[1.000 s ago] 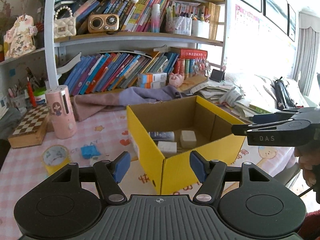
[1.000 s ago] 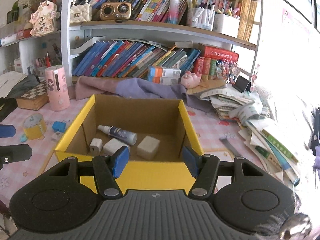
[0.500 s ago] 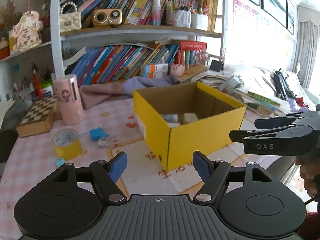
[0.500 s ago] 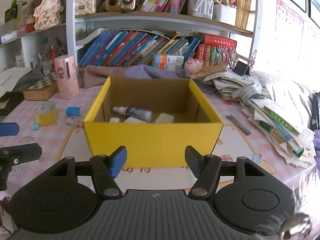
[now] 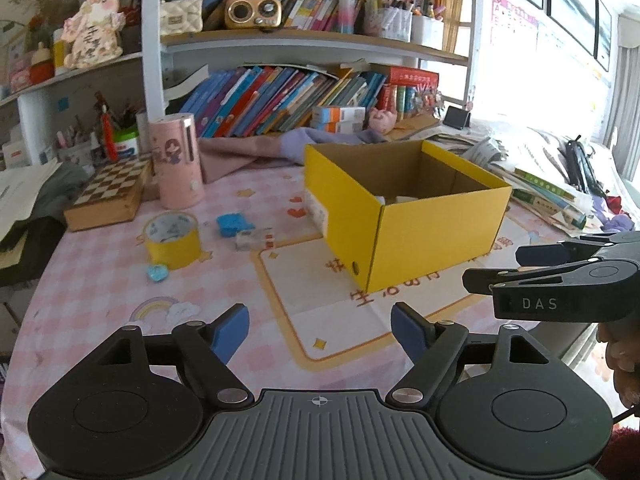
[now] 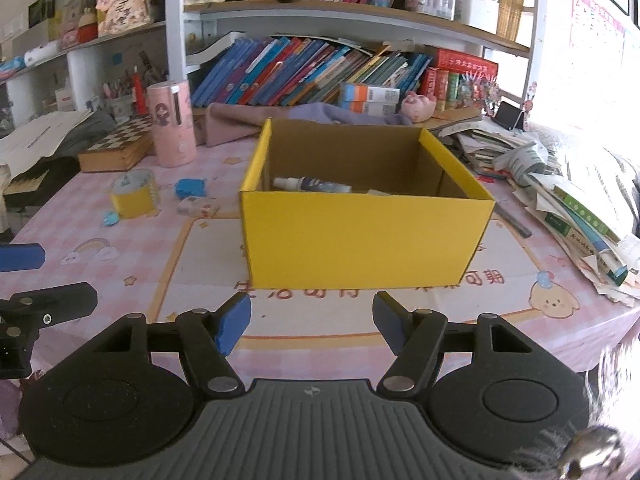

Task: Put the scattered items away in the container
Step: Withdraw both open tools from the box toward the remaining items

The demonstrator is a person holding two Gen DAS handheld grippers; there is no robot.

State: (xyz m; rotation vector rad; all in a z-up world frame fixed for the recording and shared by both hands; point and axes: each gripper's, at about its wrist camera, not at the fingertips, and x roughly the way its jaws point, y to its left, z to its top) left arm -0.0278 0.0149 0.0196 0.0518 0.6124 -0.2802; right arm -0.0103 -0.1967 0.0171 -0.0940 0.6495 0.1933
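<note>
2 empty tongs, left (image 5: 320, 330) and right (image 6: 311, 322), spreading wider, now farther back from the yellow box (image 6: 364, 236)

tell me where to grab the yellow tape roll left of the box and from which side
Take the yellow tape roll by its wall: one finger inside the open core, one outside. It rests flat with the hole facing up, so come down from above. The left tongs, opening and empty, are on its side of the yellow box.
</note>
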